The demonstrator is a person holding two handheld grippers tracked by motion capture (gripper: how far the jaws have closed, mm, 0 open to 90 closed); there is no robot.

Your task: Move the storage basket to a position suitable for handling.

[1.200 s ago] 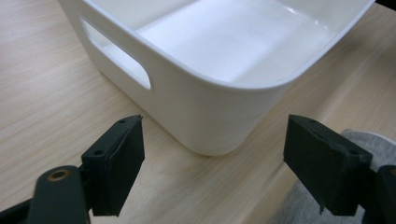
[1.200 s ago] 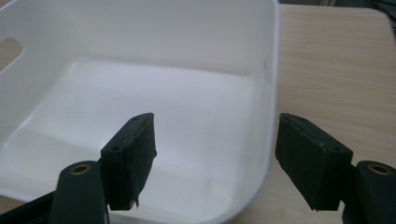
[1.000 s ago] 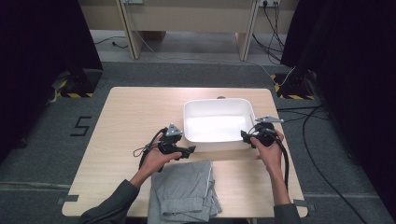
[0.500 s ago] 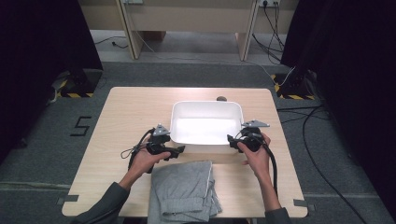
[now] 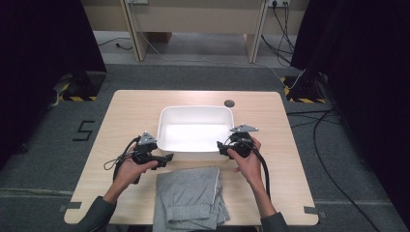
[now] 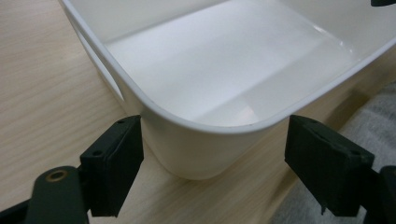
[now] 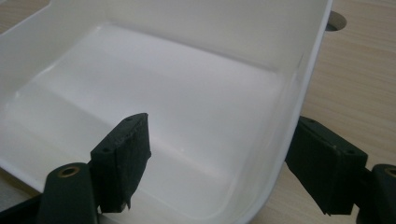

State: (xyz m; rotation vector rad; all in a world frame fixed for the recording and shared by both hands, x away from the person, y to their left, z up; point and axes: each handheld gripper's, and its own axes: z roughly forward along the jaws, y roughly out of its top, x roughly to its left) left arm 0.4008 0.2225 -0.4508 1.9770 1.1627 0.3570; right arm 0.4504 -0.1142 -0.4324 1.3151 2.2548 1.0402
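Nearest the person, a folded grey garment [image 5: 191, 198] lies at the front edge of the bench [image 5: 130, 108], just in front of the white tub [image 5: 196, 112], which sits empty at mid-bench.

The left tongs [image 5: 167, 158] hover at the tub's near left corner; in the left gripper view that rounded corner [image 6: 196, 154] stands between the jaws, which are released and not pressing on it. The right tongs [image 5: 220, 146] are at the tub's near right corner; in the right gripper view one jaw sits inside the tub and one outside, straddling the wall [image 7: 285, 121] with a gap on each side, so nothing is gripped. Both pairs of jaws have just been opening.

The tub looks like thin, stiff plastic: light, smooth and likely slippery, so the rolled rim or the side handle slot is the best hold. The garment should be soft and limp; pinching a thick folded edge would keep it together.

Beyond the tub, a dark round hole [image 5: 229, 103] marks the bench's far side.
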